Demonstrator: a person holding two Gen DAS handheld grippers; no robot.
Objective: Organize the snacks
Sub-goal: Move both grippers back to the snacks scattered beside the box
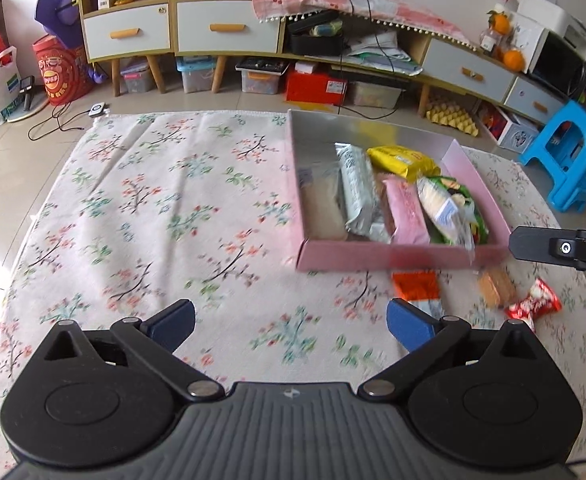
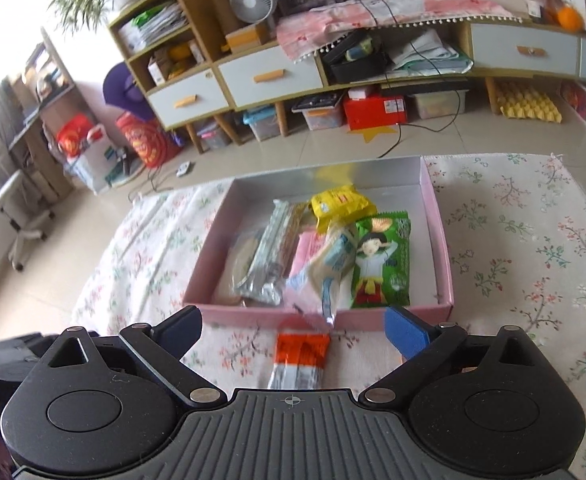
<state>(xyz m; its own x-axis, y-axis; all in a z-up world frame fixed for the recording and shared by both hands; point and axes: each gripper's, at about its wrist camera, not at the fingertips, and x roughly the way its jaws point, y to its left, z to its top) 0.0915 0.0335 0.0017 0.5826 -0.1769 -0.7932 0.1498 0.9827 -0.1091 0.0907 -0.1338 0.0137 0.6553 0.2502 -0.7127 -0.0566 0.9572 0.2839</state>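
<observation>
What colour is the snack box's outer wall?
Pink; the snack box shows best in the right wrist view.

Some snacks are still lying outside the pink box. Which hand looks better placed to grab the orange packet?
The right, probably. The orange packet lies between the open right gripper's fingers, just before the pink box. The left gripper, also open, faces bare cloth, with the packet off to its right.

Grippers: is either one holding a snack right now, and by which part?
Nothing is held. The left gripper is open over bare tablecloth. The right gripper is open too; the orange-ended packet lies loose on the cloth between its fingers.
</observation>
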